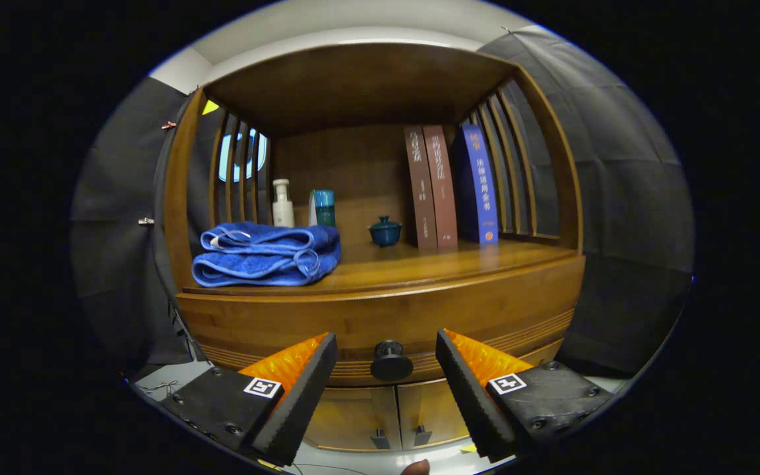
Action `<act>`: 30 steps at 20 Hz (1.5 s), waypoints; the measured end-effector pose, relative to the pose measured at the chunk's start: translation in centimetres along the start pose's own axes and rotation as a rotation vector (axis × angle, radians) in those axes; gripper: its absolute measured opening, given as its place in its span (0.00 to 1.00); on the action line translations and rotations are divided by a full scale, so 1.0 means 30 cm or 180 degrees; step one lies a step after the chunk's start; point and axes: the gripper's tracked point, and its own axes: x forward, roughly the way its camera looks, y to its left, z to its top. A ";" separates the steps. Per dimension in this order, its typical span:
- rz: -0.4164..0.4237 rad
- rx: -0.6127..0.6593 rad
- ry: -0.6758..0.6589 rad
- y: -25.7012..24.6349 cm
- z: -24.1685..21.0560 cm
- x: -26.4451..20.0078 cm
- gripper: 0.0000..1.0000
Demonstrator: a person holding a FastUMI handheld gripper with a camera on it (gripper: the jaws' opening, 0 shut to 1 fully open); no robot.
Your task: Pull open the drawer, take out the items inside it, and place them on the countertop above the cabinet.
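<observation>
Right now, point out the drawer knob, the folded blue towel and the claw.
drawer knob (pixel 391 361), gripper view, round front face.
folded blue towel (pixel 266 255), gripper view, middle of the folds.
claw (pixel 386 369), gripper view, midway between its open fingertips.

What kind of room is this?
Probably a mock home corner in a booth: a wooden cabinet holding books, a folded blue towel and bottles. The open gripper faces the drawer knob.

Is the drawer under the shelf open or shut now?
Shut: the drawer front sits flush with the cabinet, its knob untouched between the open tool's fingers.
</observation>
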 end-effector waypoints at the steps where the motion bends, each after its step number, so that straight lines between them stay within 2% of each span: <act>1: -0.0044 -0.0060 0.0079 -0.020 -0.035 0.035 0.98; 6: -0.0024 -0.0154 0.0216 -0.022 -0.123 0.097 0.59; 8: -0.0036 -0.0225 0.0145 -0.026 -0.102 0.090 0.55; 11: -0.0059 -0.0294 0.0086 -0.030 -0.103 0.098 0.42; 12: -0.0074 -0.0318 0.0126 -0.034 -0.109 0.088 0.34; 13: -0.0100 -0.0276 0.0186 -0.039 -0.114 0.091 0.34; 14: -0.0097 -0.0219 0.0213 -0.031 -0.112 0.081 0.25; 30: 0.0043 0.0053 0.0369 -0.062 -0.164 -0.394 0.25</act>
